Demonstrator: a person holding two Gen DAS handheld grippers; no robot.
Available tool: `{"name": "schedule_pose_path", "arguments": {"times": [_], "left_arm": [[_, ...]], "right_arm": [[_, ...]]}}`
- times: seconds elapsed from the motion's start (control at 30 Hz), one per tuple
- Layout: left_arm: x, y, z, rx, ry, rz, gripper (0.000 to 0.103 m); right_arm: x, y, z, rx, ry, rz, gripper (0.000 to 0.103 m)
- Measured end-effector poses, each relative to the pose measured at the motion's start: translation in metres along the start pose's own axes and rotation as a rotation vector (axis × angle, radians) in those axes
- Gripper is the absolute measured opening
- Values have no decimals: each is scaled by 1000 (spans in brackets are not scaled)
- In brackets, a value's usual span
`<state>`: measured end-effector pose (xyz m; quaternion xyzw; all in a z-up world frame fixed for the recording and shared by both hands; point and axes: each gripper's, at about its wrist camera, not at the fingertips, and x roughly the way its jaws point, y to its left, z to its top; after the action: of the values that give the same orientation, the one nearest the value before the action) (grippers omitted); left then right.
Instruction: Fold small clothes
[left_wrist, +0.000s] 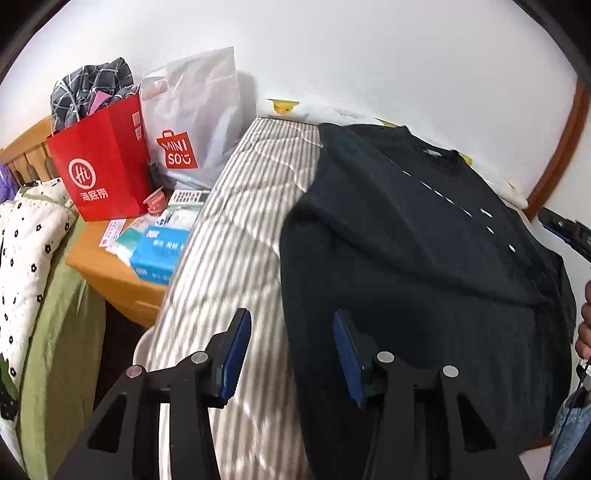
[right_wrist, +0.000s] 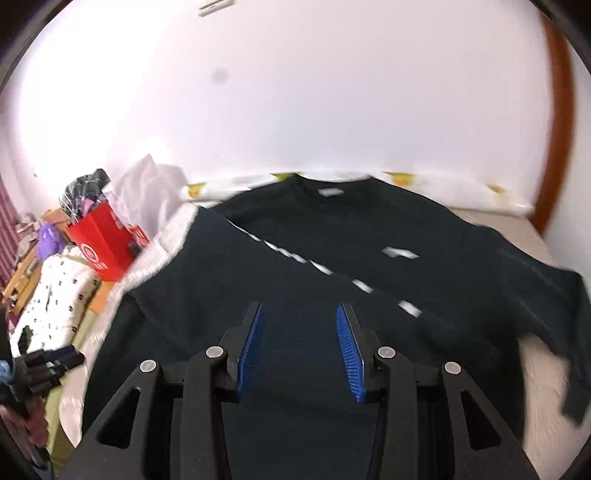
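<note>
A black T-shirt (left_wrist: 424, 266) lies on the striped bed (left_wrist: 236, 236), its left side folded over the middle along a line of small white marks. My left gripper (left_wrist: 291, 317) hangs open above the shirt's left edge, nothing between its blue pads. In the right wrist view the same black T-shirt (right_wrist: 332, 273) fills the middle, blurred. My right gripper (right_wrist: 299, 314) is open above its lower part, holding nothing. The right gripper's tip (left_wrist: 565, 230) shows at the left wrist view's right edge, and the left gripper (right_wrist: 48, 369) at the right wrist view's lower left.
A wooden bedside table (left_wrist: 110, 273) left of the bed carries a red paper bag (left_wrist: 99, 166), a white Miniso bag (left_wrist: 192, 118), a blue tissue box (left_wrist: 159, 254) and small items. A spotted quilt (left_wrist: 26, 251) lies at far left. The white wall (left_wrist: 369, 55) runs behind the bed.
</note>
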<state>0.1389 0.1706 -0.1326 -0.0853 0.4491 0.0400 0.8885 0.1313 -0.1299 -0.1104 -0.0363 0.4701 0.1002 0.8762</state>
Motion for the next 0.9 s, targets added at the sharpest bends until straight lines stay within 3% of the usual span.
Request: {"name": "schedule_pose_path", "arguments": {"times": [0.2,0.43,0.9], "left_arm": [[31,3,33,24,11,-3,43],[67,9,53,41,41,-8,34],[104,14,70,69,65,-68,23]], "right_arm": [[72,34,44,-39,27,66,41],[165,77,89,-103,95,133,41],[296,146,135,-169,213,282,41]]}}
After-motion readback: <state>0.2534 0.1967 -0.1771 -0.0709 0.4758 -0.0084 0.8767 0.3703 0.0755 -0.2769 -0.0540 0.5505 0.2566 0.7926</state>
